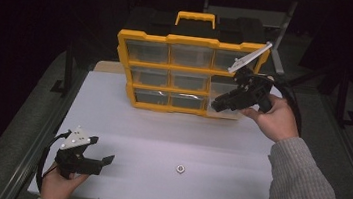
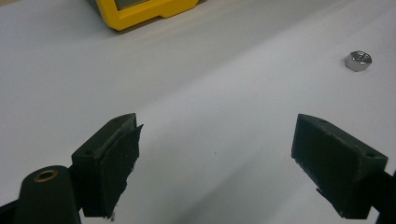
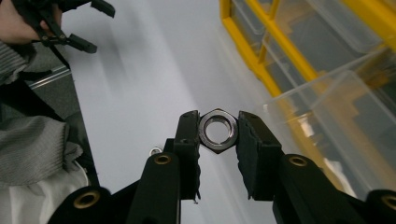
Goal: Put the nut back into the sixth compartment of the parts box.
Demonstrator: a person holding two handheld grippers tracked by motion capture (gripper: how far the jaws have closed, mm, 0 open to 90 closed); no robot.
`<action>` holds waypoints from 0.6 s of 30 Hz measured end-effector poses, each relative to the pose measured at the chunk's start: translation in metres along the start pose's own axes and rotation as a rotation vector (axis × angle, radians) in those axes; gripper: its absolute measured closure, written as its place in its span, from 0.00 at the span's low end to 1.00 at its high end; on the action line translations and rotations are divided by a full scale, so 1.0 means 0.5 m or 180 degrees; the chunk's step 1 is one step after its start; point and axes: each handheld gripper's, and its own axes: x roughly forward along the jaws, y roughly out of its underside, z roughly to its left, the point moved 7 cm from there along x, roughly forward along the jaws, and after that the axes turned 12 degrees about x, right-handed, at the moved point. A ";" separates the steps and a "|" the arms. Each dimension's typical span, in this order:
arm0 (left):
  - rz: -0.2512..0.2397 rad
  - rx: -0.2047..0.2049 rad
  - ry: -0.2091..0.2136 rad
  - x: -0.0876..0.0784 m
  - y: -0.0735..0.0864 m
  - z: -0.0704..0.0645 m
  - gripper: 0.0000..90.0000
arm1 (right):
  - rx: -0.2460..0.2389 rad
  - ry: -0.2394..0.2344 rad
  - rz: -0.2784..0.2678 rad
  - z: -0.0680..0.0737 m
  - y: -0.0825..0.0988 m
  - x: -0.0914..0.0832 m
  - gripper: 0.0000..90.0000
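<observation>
My right gripper (image 3: 218, 130) is shut on a large steel hex nut (image 3: 218, 129), held flat-to-flat between its pads. In the high view this gripper (image 1: 220, 103) hangs in front of the lower right corner of the yellow drawer organizer (image 1: 191, 41). A clear drawer (image 3: 341, 135) is pulled out of that corner, just right of the nut. A second, smaller hex nut (image 1: 180, 169) lies on the white table near its front edge, and it lies ahead and to the right in the left gripper view (image 2: 358, 60). My left gripper (image 1: 105, 162) rests open at the front left, nothing between its jaws.
The organizer stands upright at the back of the white table (image 1: 160, 133), with rows of clear drawers and a yellow handle (image 1: 196, 17). Dark floor and metal frame legs surround the table. A grey-sleeved arm (image 1: 305, 189) comes in from the lower right.
</observation>
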 end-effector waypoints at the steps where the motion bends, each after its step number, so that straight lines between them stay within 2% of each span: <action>1: 0.0003 0.0002 0.0002 0.000 0.000 0.000 0.16 | 0.0012 0.0017 -0.0007 -0.004 -0.003 -0.004 0.77; 6: 0.0032 0.0041 0.0020 0.000 0.002 0.001 0.16 | 0.0035 0.0115 -0.0014 -0.016 -0.021 -0.020 0.77; 9: 0.0021 0.0015 0.0018 0.000 0.001 0.001 0.16 | 0.0059 0.0107 -0.0076 -0.024 -0.033 -0.027 0.77; 18: 0.0023 0.0036 0.0014 -0.001 0.002 0.002 0.16 | 0.0229 0.0291 -0.0012 -0.079 -0.037 -0.008 0.77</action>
